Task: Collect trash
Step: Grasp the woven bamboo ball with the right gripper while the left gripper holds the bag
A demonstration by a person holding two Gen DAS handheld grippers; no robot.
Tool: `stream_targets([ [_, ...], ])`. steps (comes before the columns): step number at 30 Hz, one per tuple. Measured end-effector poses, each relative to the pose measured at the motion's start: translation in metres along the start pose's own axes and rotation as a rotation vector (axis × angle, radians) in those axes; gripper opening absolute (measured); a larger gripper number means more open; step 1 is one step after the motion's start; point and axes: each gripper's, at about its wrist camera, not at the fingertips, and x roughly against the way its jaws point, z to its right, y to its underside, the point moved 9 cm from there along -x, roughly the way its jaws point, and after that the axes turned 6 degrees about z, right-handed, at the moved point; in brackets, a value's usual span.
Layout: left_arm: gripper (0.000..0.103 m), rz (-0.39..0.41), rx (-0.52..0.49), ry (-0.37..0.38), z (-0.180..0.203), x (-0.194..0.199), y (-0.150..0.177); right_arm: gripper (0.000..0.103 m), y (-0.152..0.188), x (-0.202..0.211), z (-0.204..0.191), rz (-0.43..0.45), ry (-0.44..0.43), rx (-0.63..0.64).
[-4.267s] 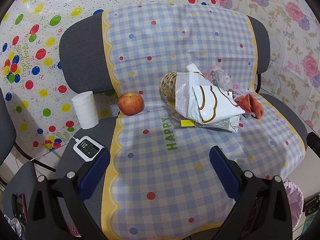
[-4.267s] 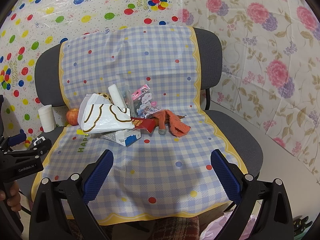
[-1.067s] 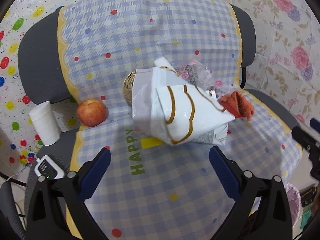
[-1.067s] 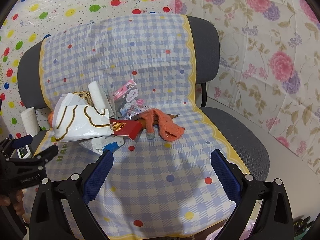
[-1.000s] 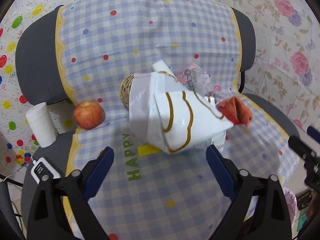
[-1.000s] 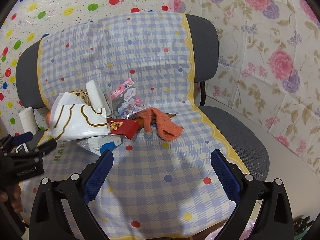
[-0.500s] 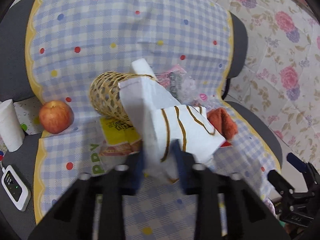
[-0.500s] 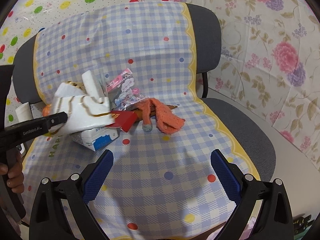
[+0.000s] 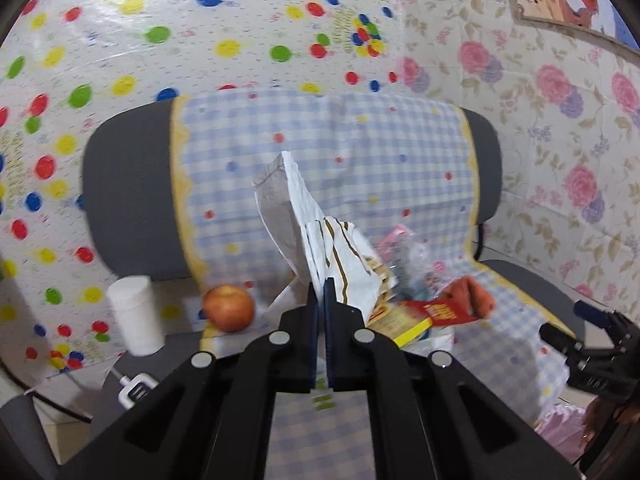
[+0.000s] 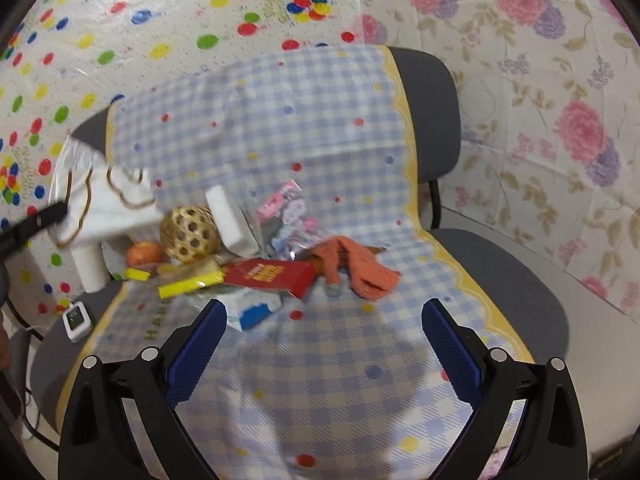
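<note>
My left gripper (image 9: 319, 292) is shut on a white plastic bag with brown lines (image 9: 320, 236) and holds it up above the chair seat; the bag also shows in the right wrist view (image 10: 104, 204), lifted at the left. A pile of trash lies on the checked cloth (image 10: 320, 360): a red packet (image 10: 268, 274), a yellow-edged wrapper (image 10: 190, 282), a blue-and-white packet (image 10: 254, 308), a clear pink wrapper (image 10: 286, 212) and a white roll (image 10: 230, 220). My right gripper (image 10: 324, 336) is open and empty, in front of the pile.
A wicker ball (image 10: 190, 234), an apple (image 9: 229, 307) and an orange cloth (image 10: 360, 268) lie by the trash. A white paper cup (image 9: 134, 312) and a small white device (image 10: 76, 320) sit at the chair's left. The grey chair back (image 9: 128, 192) stands behind.
My left gripper has shut on the white bag and lifted it off the pile, uncovering the wicker ball and wrappers. My right gripper stayed open, drawing a little closer.
</note>
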Motion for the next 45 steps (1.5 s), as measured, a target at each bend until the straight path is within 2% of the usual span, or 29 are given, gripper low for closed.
stream_targets([
  [6,0.001,-0.03,0.062,-0.114,-0.05,0.0,0.024,0.097,0.002,-0.009,-0.035,-0.015,-0.015,0.098],
  [11,0.001,-0.016,0.071,-0.132,-0.067,-0.005,0.02,0.091,-0.012,-0.03,-0.069,-0.031,-0.107,0.137],
  [14,0.001,-0.02,0.07,-0.128,-0.068,-0.015,0.02,0.073,-0.023,-0.044,-0.096,-0.017,-0.162,0.181],
  [19,0.001,-0.034,0.077,-0.124,-0.071,-0.04,0.024,0.08,-0.029,-0.081,-0.135,-0.028,-0.24,0.231],
  [23,0.001,-0.05,0.079,-0.124,-0.075,-0.058,0.026,0.087,-0.024,-0.118,-0.149,-0.087,-0.244,0.226],
  [33,0.001,-0.069,0.086,-0.107,-0.075,-0.084,0.029,0.088,-0.019,-0.17,-0.165,-0.155,-0.224,0.211],
  [35,0.001,-0.077,0.086,-0.103,-0.074,-0.086,0.032,0.085,-0.018,-0.172,-0.165,-0.162,-0.227,0.198],
  [36,0.001,-0.081,0.083,-0.103,-0.074,-0.087,0.033,0.07,-0.018,-0.171,-0.166,-0.158,-0.237,0.194],
  [41,0.001,-0.103,0.093,-0.094,-0.078,-0.087,0.037,0.068,-0.03,-0.153,-0.17,-0.093,-0.271,0.153],
  [45,0.001,-0.06,0.074,-0.116,-0.081,-0.071,0.021,0.068,-0.051,-0.121,-0.176,-0.015,-0.321,0.136],
])
